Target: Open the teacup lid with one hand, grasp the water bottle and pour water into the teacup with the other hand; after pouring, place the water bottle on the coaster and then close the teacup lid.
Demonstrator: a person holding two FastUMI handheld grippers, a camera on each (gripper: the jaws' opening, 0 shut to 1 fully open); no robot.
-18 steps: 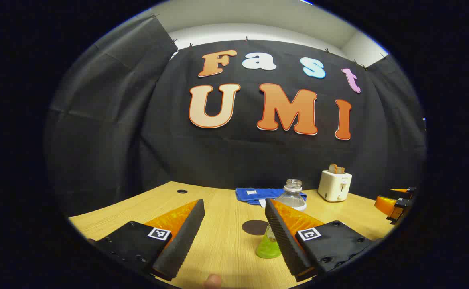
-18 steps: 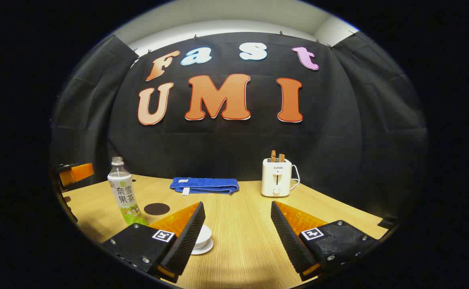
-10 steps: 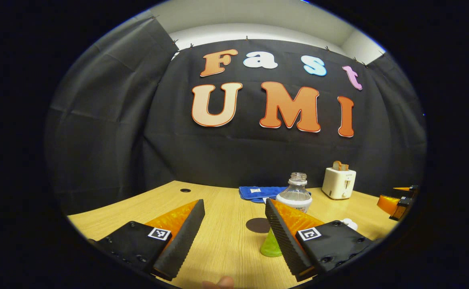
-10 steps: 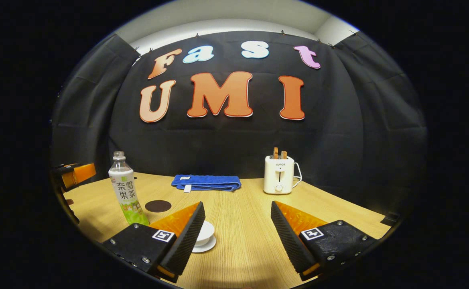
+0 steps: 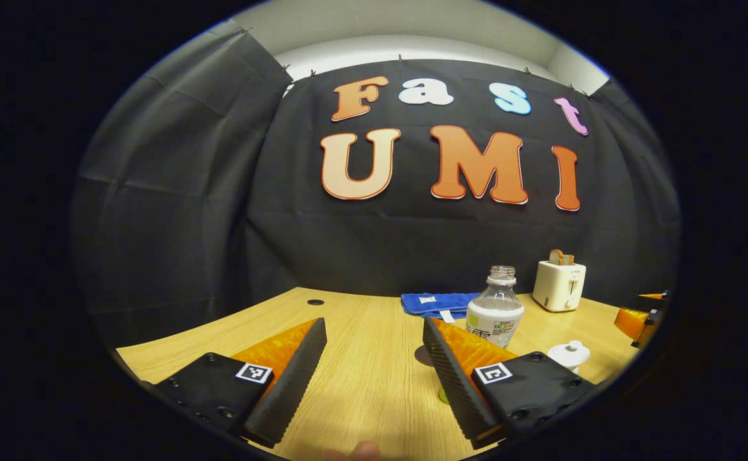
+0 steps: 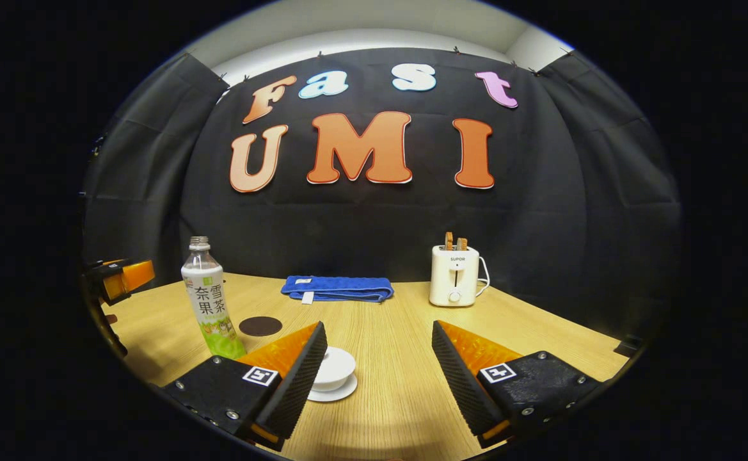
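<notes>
A clear water bottle with a green and white label stands on the wooden table, just right of my left gripper and partly behind its right finger. That gripper is open and holds nothing. The dark round coaster peeks out beside the same finger. A white lidded teacup sits further right. My right gripper is open and empty. The teacup rests on its saucer by that gripper's left finger. The bottle and coaster lie to its left.
A folded blue towel and a white toaster stand at the back of the table. The left gripper shows at the left edge of the right gripper view. A cable hole marks the far left.
The bottle has slid right in the left gripper view and the teacup has come into sight there. The right gripper view has shifted slightly left. Both grippers stayed open.
</notes>
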